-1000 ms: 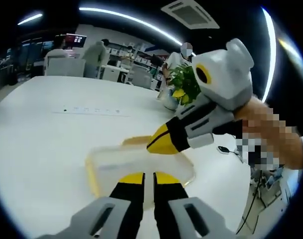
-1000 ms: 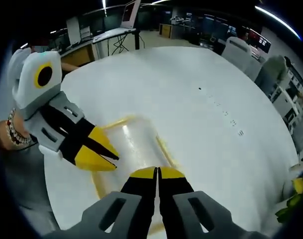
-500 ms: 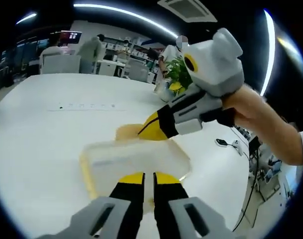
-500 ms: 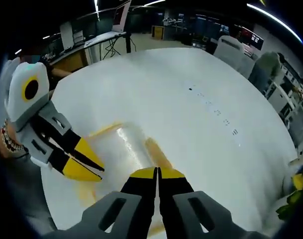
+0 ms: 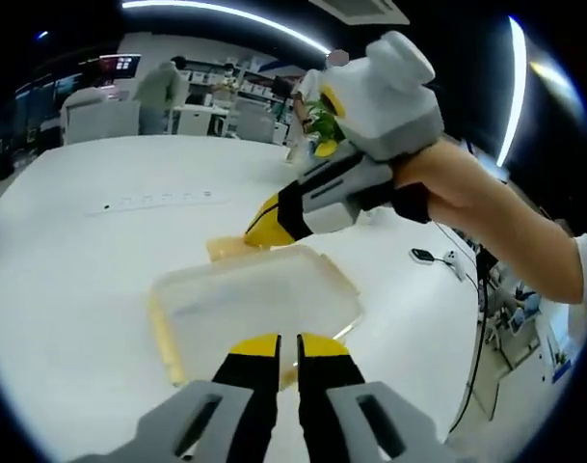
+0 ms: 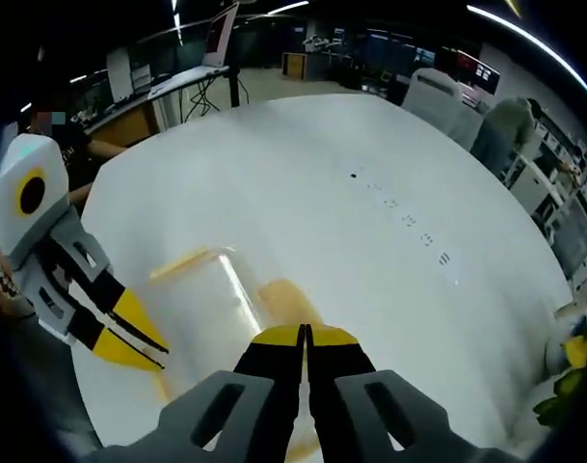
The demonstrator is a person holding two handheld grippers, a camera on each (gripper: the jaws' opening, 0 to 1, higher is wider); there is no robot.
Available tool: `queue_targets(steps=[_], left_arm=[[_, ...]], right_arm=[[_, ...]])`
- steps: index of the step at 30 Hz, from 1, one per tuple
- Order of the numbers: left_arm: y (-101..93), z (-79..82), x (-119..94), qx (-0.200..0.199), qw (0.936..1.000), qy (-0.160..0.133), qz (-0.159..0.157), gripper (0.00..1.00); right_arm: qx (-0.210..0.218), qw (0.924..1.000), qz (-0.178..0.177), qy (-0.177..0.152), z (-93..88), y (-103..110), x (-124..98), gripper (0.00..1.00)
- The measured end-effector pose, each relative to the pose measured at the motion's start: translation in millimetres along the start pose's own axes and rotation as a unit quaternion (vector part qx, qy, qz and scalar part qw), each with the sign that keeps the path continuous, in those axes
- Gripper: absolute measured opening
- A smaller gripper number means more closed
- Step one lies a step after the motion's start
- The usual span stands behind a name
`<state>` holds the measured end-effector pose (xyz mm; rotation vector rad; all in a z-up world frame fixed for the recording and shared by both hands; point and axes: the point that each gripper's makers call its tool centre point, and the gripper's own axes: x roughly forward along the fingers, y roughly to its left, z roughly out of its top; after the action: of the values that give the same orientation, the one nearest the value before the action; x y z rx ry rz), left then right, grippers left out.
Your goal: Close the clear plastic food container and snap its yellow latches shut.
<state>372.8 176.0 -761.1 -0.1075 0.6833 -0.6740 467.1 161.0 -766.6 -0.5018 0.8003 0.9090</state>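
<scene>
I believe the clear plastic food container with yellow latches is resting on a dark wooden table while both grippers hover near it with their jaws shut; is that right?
Not quite: the table is white, not dark wood, as the right gripper view shows. The clear plastic food container with yellow latches does rest on it, with the left gripper and right gripper nearby, jaws shut.

Open-plan office or lab: large white surface [image 6: 370,164], desks with monitors [image 6: 221,34], office chairs [image 5: 86,116], ceiling strip lights [image 5: 226,14], potted plant [image 5: 322,121].
</scene>
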Motion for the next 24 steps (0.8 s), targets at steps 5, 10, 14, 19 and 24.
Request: queue_targets(steps=[5, 10, 14, 19, 24], left_arm=[[-0.6, 0.3, 0.4, 0.013, 0.9999, 0.004, 0.001, 0.0], [0.1, 0.3, 0.3, 0.019, 0.9998, 0.006, 0.001, 0.0], [0.4, 0.4, 0.3, 0.022, 0.9997, 0.006, -0.001, 0.0], [0.6, 0.4, 0.7, 0.021, 0.9998, 0.006, -0.003, 0.0], [0.7, 0.5, 0.9, 0.022, 0.9997, 0.007, -0.004, 0.0]], right_arm=[[-0.003, 1.0, -0.001, 0.006, -3.7, -1.3, 4.2, 0.0], [0.003, 0.9999, -0.01, 0.005, -6.3, -7.5, 7.9, 0.0], [0.006, 0.9999, -0.012, 0.004, -6.5, -8.5, 9.2, 0.0], [0.004, 0.9999, -0.013, 0.007, -5.9, -11.3, 11.9, 0.0], [0.0, 0.9999, -0.009, 0.009, -3.1, -12.0, 10.5, 0.01]])
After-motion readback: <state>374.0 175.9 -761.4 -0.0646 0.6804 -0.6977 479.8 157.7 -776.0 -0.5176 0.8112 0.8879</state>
